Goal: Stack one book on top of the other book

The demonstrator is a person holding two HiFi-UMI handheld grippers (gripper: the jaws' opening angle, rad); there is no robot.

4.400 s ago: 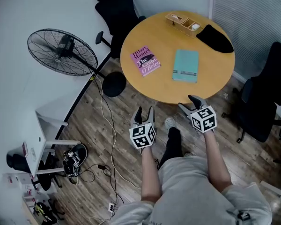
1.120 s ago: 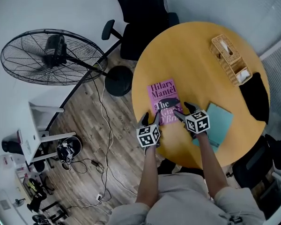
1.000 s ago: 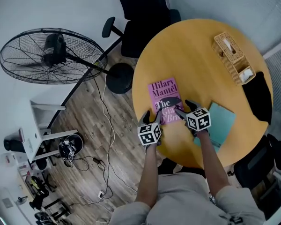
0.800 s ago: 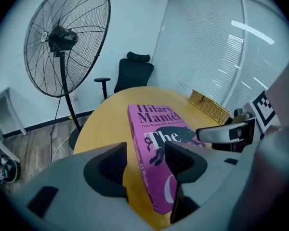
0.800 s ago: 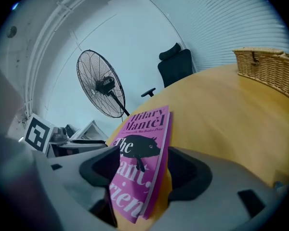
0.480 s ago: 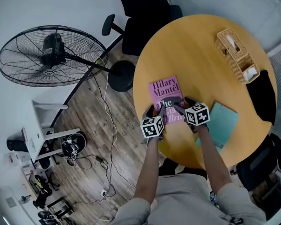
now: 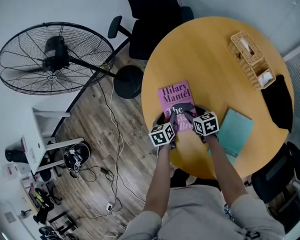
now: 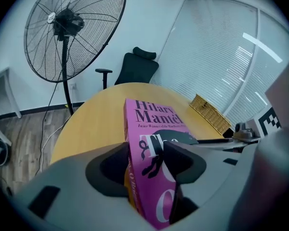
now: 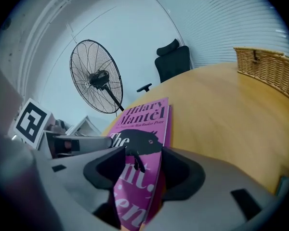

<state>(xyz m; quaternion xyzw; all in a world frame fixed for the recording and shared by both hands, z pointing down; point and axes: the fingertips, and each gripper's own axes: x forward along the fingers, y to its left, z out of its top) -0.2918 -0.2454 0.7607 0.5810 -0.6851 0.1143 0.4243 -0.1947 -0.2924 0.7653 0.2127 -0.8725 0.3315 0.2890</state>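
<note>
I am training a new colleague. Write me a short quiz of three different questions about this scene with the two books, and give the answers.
1. True or false: the teal book already lies on the pink book.
2. What is between the jaws of the left gripper and the right gripper? A) the pink book B) the teal book C) nothing
3. What stands on the floor to the left of the table in the head view?

Key
1. False: the two books lie apart on the table.
2. A: both grippers' jaws have just been closing and now clamp its near edge.
3. A fan.
</note>
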